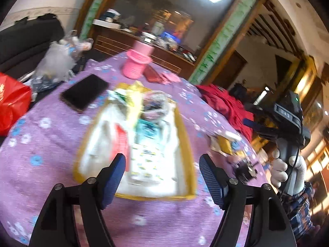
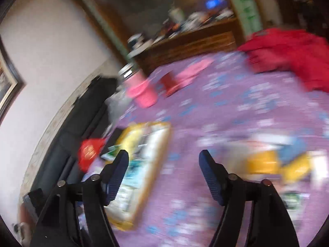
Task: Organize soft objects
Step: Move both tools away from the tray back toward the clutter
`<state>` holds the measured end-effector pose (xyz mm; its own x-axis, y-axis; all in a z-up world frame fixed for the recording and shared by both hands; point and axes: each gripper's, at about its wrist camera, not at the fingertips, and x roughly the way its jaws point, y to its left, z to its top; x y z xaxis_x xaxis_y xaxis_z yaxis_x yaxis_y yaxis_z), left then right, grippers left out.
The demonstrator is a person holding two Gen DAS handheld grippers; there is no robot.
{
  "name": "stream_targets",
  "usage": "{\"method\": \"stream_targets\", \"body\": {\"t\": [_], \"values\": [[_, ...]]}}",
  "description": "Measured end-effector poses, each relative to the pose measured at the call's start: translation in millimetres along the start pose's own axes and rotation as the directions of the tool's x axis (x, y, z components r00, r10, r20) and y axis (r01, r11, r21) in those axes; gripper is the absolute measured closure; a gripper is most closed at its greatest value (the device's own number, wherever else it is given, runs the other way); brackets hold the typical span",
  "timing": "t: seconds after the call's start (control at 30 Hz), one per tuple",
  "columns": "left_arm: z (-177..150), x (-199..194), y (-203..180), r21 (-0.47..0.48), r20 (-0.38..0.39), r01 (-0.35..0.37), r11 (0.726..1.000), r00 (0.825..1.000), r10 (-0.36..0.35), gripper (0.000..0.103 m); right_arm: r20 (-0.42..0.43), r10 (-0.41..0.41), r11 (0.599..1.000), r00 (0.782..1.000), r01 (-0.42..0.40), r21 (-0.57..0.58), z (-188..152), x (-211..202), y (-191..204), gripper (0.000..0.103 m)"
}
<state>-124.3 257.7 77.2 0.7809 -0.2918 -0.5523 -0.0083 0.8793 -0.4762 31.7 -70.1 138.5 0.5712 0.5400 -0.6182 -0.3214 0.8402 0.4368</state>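
Observation:
A yellow-rimmed tray (image 1: 186, 144) lies on the purple flowered cloth and holds several soft packets, white, teal and yellow. My left gripper (image 1: 162, 177) hovers open over the tray's near end, nothing between its blue pads. In the right wrist view the same tray (image 2: 162, 144) lies at lower left, blurred. My right gripper (image 2: 163, 175) is open above bare cloth beside that tray, nothing between its fingers. Loose yellow and blue packets (image 2: 273, 160) lie to its right. The right gripper's body (image 1: 287, 119), held by a gloved hand (image 1: 287, 170), shows at the right of the left wrist view.
A pink cup (image 1: 136, 61) and a dark red wallet (image 1: 152, 74) stand at the table's far side. A black phone (image 1: 84, 92) lies left of the tray. A red garment (image 1: 226, 105) drapes the right edge, a red bag (image 1: 12, 107) sits at left.

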Motion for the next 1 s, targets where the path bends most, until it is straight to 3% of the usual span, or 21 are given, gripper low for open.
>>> {"method": "stream_targets", "body": {"t": [0.1,0.2,0.43,0.57,0.67,0.73,0.8,0.93,1.0], "values": [[-8,14,-31,0.043,-0.048,0.034,0.999,0.998,-0.032,0.025,0.037,-0.078,0.995,0.996,0.076,0.061,-6,-31,-53,0.030],[-17,29,-64,0.092,-0.106,0.065,0.994,0.993,-0.055,0.025,0.053,-0.093,0.982,0.994,0.083,0.167,-14,-46,-107,0.030],[-29,46,-120,0.178,-0.183,0.069,0.982,0.982,-0.036,0.025,0.031,-0.077,0.957,0.997,0.065,0.283,-10,-26,-182,0.030],[-26,47,-139,0.205,-0.172,0.049,0.977,0.985,-0.013,0.026,-0.063,-0.053,0.967,0.997,0.067,0.247,30,12,-187,0.030],[-26,47,-143,0.210,-0.168,0.047,0.977,0.986,-0.011,0.025,-0.207,-0.106,0.974,0.973,0.144,0.178,57,61,-183,0.030],[-28,46,-143,0.214,-0.172,0.042,0.976,0.985,-0.005,0.025,-0.304,-0.089,0.969,0.948,0.152,0.192,62,95,-184,0.031],[-28,44,-139,0.216,-0.173,0.028,0.976,0.985,0.010,0.025,-0.374,-0.012,0.975,0.927,0.093,0.200,55,117,-175,0.038],[-22,41,-123,0.203,-0.148,-0.009,0.979,0.988,0.040,0.025,-0.452,0.048,0.999,0.891,-0.033,0.041,30,123,-120,0.039],[-19,43,-118,0.191,-0.150,-0.014,0.981,0.988,0.044,0.025,-0.491,0.036,0.995,0.870,-0.079,-0.066,15,116,-89,0.041]]}}
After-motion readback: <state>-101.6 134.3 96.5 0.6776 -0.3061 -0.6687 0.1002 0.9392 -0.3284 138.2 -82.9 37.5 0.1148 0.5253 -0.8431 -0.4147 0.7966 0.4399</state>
